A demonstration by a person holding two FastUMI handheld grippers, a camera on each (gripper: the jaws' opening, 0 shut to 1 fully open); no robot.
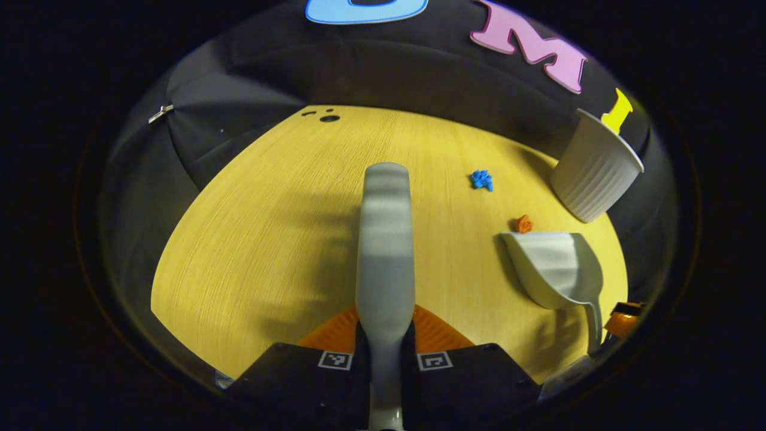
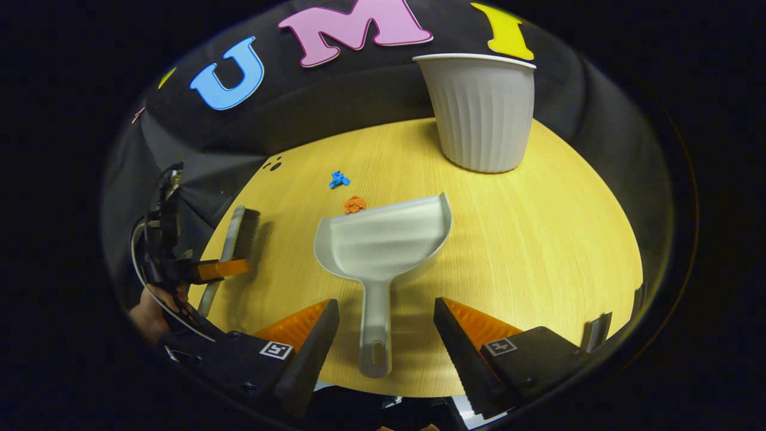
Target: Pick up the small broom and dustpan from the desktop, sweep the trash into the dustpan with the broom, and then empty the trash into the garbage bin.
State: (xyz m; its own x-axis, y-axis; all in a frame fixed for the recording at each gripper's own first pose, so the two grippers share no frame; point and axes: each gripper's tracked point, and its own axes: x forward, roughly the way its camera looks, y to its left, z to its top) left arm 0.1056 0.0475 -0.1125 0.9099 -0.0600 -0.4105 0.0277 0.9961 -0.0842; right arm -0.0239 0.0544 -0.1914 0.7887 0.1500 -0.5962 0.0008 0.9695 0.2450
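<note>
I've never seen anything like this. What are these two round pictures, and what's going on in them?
A person holds a two-finger gripper in each hand, and each carries a fisheye camera looking along its fingers. In the left gripper view, the left gripper is shut on the small broom. In the right gripper view, the right gripper is open, its fingers either side of the dustpan handle. On the wooden desktop lie a blue scrap, an orange scrap and a white ribbed garbage bin.

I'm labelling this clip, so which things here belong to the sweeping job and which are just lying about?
For the job: broom, dustpan, blue scrap, orange scrap, bin.
Just there: wooden table, dark holes in its far edge.
</note>
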